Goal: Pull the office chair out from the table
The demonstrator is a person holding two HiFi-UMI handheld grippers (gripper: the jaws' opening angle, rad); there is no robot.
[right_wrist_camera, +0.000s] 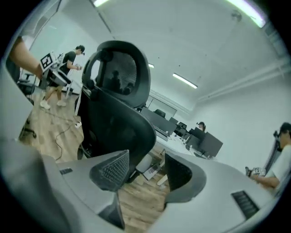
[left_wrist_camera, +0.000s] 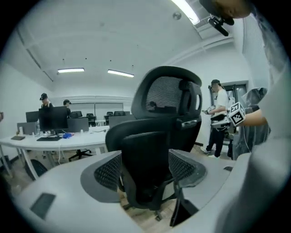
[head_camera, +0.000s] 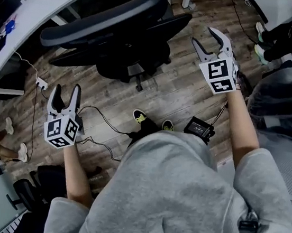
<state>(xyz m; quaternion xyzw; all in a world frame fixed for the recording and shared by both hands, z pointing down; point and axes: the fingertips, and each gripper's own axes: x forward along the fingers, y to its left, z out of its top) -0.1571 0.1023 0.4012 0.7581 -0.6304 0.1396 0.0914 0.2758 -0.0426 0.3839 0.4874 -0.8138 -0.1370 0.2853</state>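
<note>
1. Grey sweatshirt (head_camera: pixel 178 197) fills the bottom of the head view, with shoes (head_camera: pixel 139 117) just ahead on the wood floor (head_camera: pixel 187 87).
2. Left gripper (head_camera: pixel 66 91): jaws wide apart, gripping nothing. Right gripper (head_camera: pixel 205 37): also apart, gripping nothing.
3. Office chair (head_camera: pixel 119 35) stands ahead between the two grippers, clear of both, with its back facing the person. It is near the curved white table (head_camera: pixel 38 3).
4. Cables (head_camera: pixel 103 118) and a black box (head_camera: pixel 199 128) lie on the floor between the person and the chair.
5. A standing person (left_wrist_camera: pixel 220 116) is beyond the chair in the left gripper view.
</note>
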